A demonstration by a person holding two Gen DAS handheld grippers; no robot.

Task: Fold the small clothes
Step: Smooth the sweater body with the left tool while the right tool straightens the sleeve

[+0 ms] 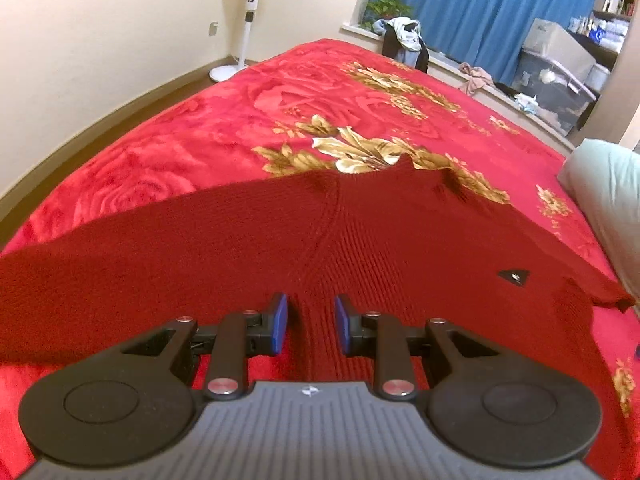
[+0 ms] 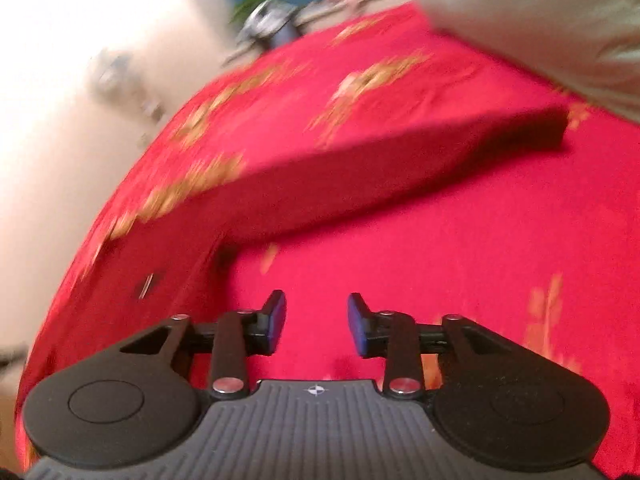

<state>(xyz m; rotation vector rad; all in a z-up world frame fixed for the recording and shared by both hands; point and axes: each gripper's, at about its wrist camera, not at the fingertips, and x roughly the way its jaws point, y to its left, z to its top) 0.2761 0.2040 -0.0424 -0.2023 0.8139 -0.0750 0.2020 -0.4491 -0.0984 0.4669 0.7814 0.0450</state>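
A dark red knitted sweater lies spread flat on the red floral blanket, with a small black label on its right part. My left gripper is open just above the sweater's near part, its blue pads apart with nothing between them. In the blurred right wrist view one sleeve of the sweater stretches toward the upper right over the blanket. My right gripper is open and empty over bare blanket, in front of the sleeve.
A pale pillow lies at the bed's right edge and shows in the right wrist view. A white standing fan is by the wall. Clothes and storage boxes sit along the window ledge beyond the bed.
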